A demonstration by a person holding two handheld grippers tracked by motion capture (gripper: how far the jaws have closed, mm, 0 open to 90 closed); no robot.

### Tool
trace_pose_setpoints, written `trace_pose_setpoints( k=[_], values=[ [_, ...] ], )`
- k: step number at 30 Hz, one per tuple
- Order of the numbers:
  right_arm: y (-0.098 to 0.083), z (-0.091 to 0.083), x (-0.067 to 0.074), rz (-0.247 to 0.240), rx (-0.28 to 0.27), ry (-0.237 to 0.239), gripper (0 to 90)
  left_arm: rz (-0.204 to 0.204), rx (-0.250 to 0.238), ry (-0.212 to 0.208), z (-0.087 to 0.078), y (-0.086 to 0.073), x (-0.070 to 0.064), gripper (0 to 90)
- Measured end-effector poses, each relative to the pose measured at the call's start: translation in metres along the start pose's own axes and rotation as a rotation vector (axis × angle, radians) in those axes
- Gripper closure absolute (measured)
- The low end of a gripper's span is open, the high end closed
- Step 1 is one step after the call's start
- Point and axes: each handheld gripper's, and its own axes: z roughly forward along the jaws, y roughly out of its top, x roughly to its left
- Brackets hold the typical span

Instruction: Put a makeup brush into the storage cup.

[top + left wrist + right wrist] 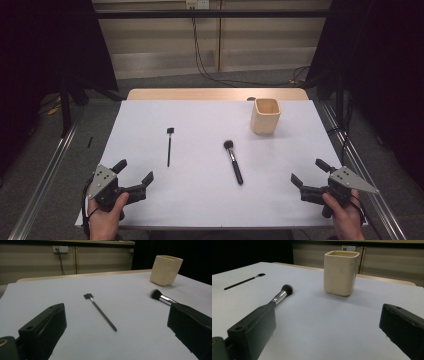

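Two brushes (233, 161) apart on table, apparently between wide-open grippers (135, 177).

On the table (200, 195), the thin brush (169, 146) lies left of the round brush (233, 161), the cup (265, 115) behind.

White-covered surface (200, 190) with a bare wooden strip along its far edge, a thin black applicator brush (169, 147) laid left of centre, a fluffy black-handled makeup brush (233, 162) laid near the middle, a cream square cup (265, 115) stood upright far right, all well apart.
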Motion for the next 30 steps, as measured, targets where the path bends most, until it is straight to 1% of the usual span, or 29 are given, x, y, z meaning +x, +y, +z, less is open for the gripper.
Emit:
trace_pose_setpoints(
  k=[1,3,4,6,7,10,12,13,15,17,19,22,25,26,27,28,29,30],
  values=[
    [0.0,0.001,0.0,0.008,0.0,-0.001,0.3,-0.001,-0.001,-0.001,0.0,0.0,0.0,2.3],
    [0.0,0.001,0.0,0.004,-0.001,0.003,0.3,-0.005,-0.004,-0.001,-0.001,0.0,0.0,2.3],
    [0.001,0.001,0.0,0.0,-0.006,0.008,0.3,-0.005,-0.007,0.008,-0.002,0.0,-0.001,2.3],
    [0.001,0.001,0.001,-0.001,-0.012,0.014,0.2,-0.013,-0.011,0.012,-0.003,0.0,-0.001,2.3],
    [0.002,0.001,0.002,0.006,-0.012,0.017,0.2,-0.013,-0.013,0.011,-0.004,0.0,-0.001,2.3],
    [0.002,0.002,0.002,0.006,-0.01,0.021,0.2,-0.009,-0.007,0.001,-0.005,-0.001,-0.002,2.3],
    [0.002,0.002,0.002,-0.003,-0.007,0.025,0.2,-0.001,0.008,-0.009,-0.004,-0.001,-0.003,2.3],
    [0.002,0.002,0.002,0.007,-0.008,0.023,0.2,-0.009,0.017,-0.016,-0.003,-0.002,-0.004,2.3],
    [0.001,0.002,0.002,0.006,-0.004,0.02,0.2,-0.006,0.038,-0.025,-0.001,-0.003,-0.005,2.3],
    [0.001,0.002,0.001,0.005,-0.002,0.016,0.2,0.01,0.047,-0.027,0.002,-0.002,-0.006,2.2],
    [0.001,0.001,0.002,-0.001,0.001,0.013,0.2,0.018,0.032,-0.029,0.006,0.002,-0.009,2.4],
    [0.0,0.0,0.003,0.002,0.003,0.014,0.2,0.021,0.023,-0.03,0.008,0.005,-0.01,2.4],
    [0.0,-0.001,0.003,0.004,0.003,0.014,0.2,0.035,0.022,-0.029,0.013,0.009,-0.01,2.4],
    [0.0,0.0,0.003,0.001,0.002,0.015,0.2,0.029,0.02,-0.03,0.016,0.01,-0.011,2.4],
    [0.0,0.0,0.003,-0.007,0.006,0.015,0.2,0.038,0.024,-0.033,0.018,0.011,-0.011,2.4],
    [0.0,0.0,0.003,-0.004,0.007,0.013,0.2,0.044,0.023,-0.038,0.021,0.013,-0.011,2.5],
    [0.0,0.0,0.003,-0.001,0.008,0.014,0.2,0.052,0.021,-0.029,0.024,0.015,-0.011,2.5],
    [0.0,0.001,0.002,0.001,0.009,0.015,0.2,0.056,0.005,-0.011,0.028,0.016,-0.012,2.8]
  ],
)
